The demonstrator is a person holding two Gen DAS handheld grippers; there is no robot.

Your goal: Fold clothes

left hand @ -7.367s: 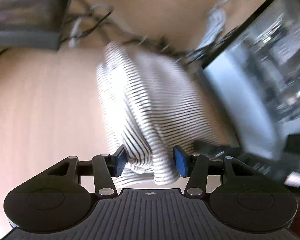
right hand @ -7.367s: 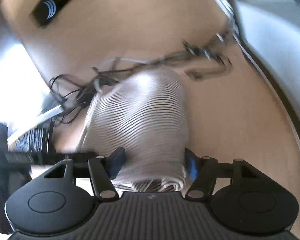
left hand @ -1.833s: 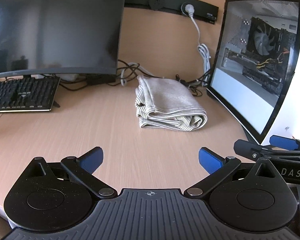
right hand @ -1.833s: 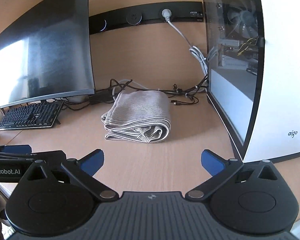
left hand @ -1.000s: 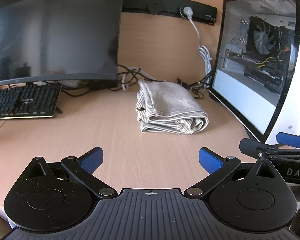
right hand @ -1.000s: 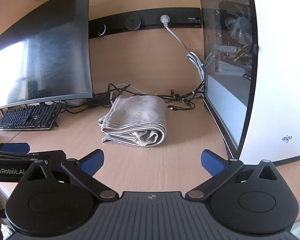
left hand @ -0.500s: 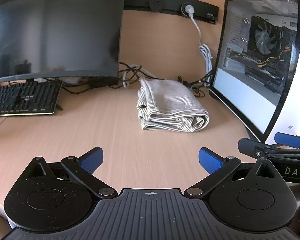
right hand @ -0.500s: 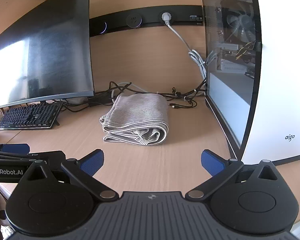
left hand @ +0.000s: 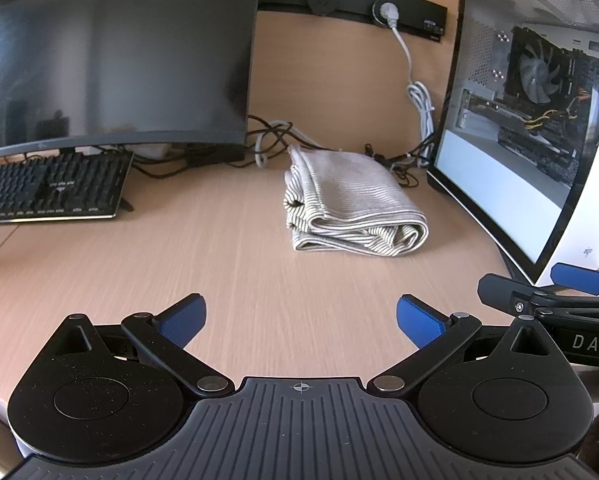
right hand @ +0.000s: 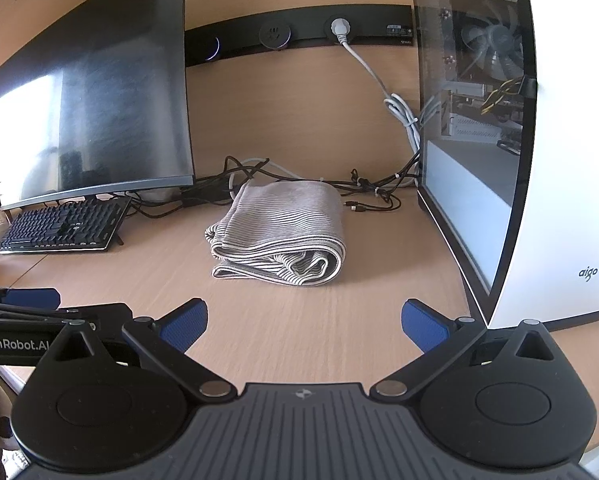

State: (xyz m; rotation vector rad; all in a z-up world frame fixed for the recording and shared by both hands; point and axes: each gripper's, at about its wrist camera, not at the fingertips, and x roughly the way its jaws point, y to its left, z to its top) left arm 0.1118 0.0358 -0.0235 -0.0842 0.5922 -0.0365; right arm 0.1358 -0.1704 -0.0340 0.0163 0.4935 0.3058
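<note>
A grey-and-white striped garment [left hand: 351, 204] lies folded in a compact stack on the wooden desk [left hand: 227, 264], near the back between the monitor and the PC case. It also shows in the right wrist view [right hand: 279, 232]. My left gripper [left hand: 301, 322] is open and empty, held well in front of the garment. My right gripper [right hand: 304, 324] is open and empty too, also well short of it. Each gripper shows at the edge of the other's view.
A dark curved monitor [left hand: 111, 60] and a black keyboard [left hand: 47, 188] stand at the left. A white glass-sided PC case [right hand: 499, 152] stands at the right. Tangled cables [right hand: 259, 172] lie behind the garment by the wall.
Seven seconds ago both grippers were at the striped garment, fingers around it. They have since let go and pulled back. Over the last second the views only drift slightly.
</note>
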